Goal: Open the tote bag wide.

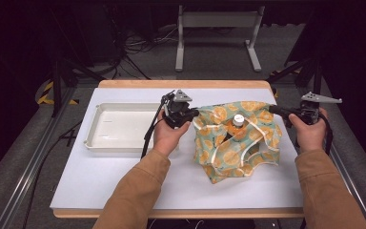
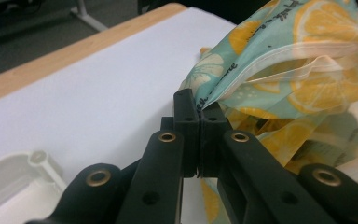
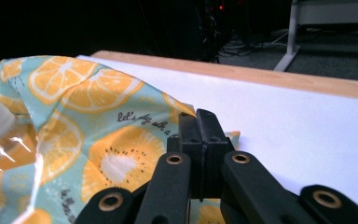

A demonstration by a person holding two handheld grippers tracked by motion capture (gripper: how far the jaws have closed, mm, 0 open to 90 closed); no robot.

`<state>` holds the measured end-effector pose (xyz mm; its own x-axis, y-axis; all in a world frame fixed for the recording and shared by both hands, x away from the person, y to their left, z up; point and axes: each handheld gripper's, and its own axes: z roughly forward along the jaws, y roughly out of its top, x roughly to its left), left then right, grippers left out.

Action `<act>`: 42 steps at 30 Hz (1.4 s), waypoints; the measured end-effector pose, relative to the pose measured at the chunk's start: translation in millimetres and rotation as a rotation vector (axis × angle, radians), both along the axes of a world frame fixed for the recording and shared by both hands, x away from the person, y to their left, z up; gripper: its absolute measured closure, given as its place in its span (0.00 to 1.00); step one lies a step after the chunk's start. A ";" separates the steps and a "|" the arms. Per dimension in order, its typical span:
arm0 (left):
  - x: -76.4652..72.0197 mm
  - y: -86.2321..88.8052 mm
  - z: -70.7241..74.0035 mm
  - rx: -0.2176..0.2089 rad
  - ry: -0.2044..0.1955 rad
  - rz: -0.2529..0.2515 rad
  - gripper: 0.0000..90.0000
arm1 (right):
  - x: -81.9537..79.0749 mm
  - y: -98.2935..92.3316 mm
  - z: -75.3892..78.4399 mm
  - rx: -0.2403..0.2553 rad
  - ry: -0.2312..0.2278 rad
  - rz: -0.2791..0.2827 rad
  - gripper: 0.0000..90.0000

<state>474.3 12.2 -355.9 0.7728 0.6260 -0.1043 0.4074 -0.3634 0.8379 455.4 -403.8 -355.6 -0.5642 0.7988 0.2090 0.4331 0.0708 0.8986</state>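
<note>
A teal cloth bag (image 1: 240,148) printed with orange slices lies on the white table top (image 1: 124,186), its mouth pulled wide. An orange bottle (image 1: 237,128) with a white cap stands inside it. My left gripper (image 1: 195,113) is shut on the bag's left rim, and the fabric edge (image 2: 270,70) runs out from between the closed jaws of that gripper (image 2: 198,108). My right gripper (image 1: 272,110) is shut on the bag's right rim. In the right gripper view the jaws of this gripper (image 3: 198,123) pinch the printed cloth (image 3: 84,116), with the bottle (image 3: 2,140) blurred at the left.
A shallow white tray (image 1: 91,139) sits on the table left of the bag, and its corner (image 2: 9,179) is close to my left gripper. The table's wooden far edge (image 1: 186,84) lies behind. Beyond it are a grey stand and cables on the floor.
</note>
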 end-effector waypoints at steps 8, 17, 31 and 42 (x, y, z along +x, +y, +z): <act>0.9 -3.2 -12.2 0.029 0.033 -0.003 0.99 | 1.3 1.6 -14.6 -0.040 0.038 -0.006 1.00; 3.9 -4.1 -25.7 0.065 0.087 0.006 0.99 | 1.6 2.6 -34.1 -0.068 0.087 -0.009 1.00; 1.8 -7.3 -40.6 0.127 0.111 0.005 0.99 | 2.9 5.1 -54.8 -0.122 0.165 -0.009 1.00; 3.8 -15.9 -56.9 0.195 0.192 0.012 0.99 | 1.5 5.2 -68.9 -0.171 0.233 -0.012 1.00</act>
